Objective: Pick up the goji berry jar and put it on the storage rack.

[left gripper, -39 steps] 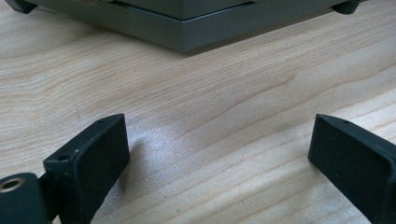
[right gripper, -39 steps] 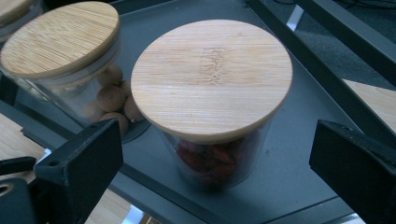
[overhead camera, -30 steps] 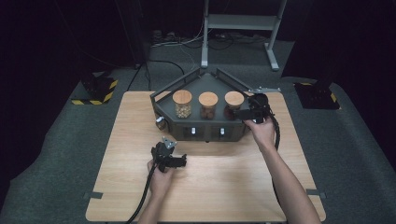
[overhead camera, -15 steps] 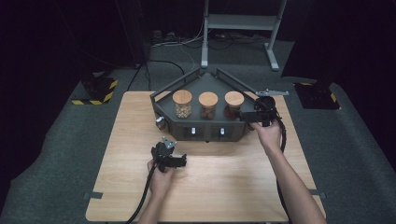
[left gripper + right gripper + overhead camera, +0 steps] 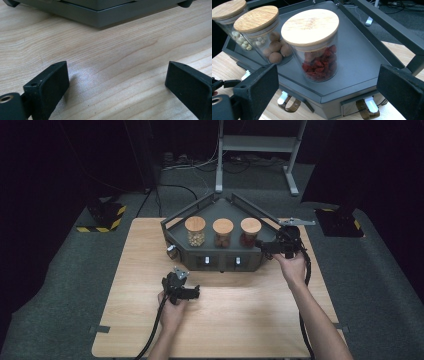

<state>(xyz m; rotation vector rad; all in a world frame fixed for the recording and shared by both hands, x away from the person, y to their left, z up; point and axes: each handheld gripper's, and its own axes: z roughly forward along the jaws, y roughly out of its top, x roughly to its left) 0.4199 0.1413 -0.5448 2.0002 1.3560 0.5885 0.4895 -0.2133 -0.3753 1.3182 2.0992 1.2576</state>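
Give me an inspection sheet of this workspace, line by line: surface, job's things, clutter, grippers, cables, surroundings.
Surface: wooden table, bare wood in front of the grey tray.
Job's things: three glass jars with wooden lids stand upright in a row on the tray: pale-seed jar, brown-ball jar, red-fruit jar.
Clutter: nothing seen.
Grippers: left gripper open, low over bare wood; right gripper open, facing the red-fruit jar, not touching it.
Cables: one cable trails from the left gripper toward the person; more lie on the floor behind.
Surroundings: dark carpet, metal stand, striped blocks.
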